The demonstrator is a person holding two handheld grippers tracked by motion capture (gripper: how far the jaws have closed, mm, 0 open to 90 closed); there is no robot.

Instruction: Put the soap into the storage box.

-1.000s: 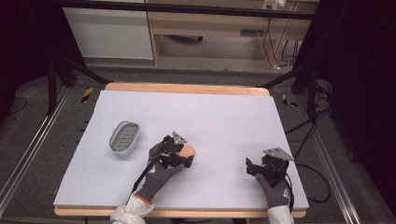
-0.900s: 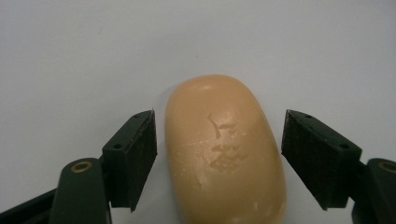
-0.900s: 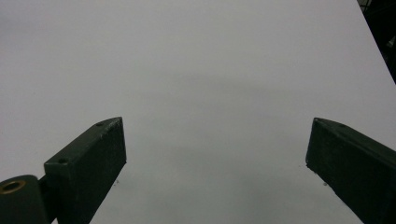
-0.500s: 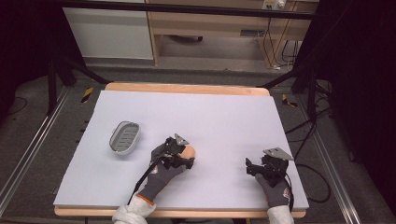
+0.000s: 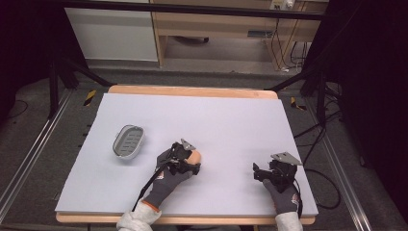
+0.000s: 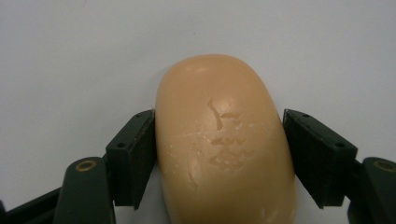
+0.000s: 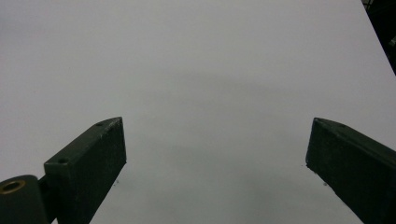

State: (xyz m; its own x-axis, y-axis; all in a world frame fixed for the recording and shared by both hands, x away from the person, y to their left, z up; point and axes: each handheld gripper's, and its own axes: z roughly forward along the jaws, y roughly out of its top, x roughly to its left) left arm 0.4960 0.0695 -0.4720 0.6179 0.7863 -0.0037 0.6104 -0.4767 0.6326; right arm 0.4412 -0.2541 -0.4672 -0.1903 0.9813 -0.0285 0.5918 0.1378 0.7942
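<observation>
A tan oval soap bar [image 5: 196,156] lies on the white table sheet, left of the middle near the front. My left gripper [image 5: 191,160] reaches it from the near left. In the left gripper view the soap bar [image 6: 224,149] sits between the two black pads [image 6: 135,154], and both pads press against its sides. My left gripper [image 6: 217,117] is shut on it. My right gripper [image 5: 257,172] rests low at the front right, jaws pointing left. In the right gripper view my right gripper [image 7: 217,128] stands wide open over bare sheet.
A grey oval soap dish [image 5: 128,142] with a slotted floor stands empty on the sheet, to the left of the soap. The wooden table edge [image 5: 192,91] frames the white sheet. Dark frame legs and cables lie on the floor around the table.
My left gripper has crept slightly to the right along the soap bar. The soap, the dish and my right gripper have stayed in place.
</observation>
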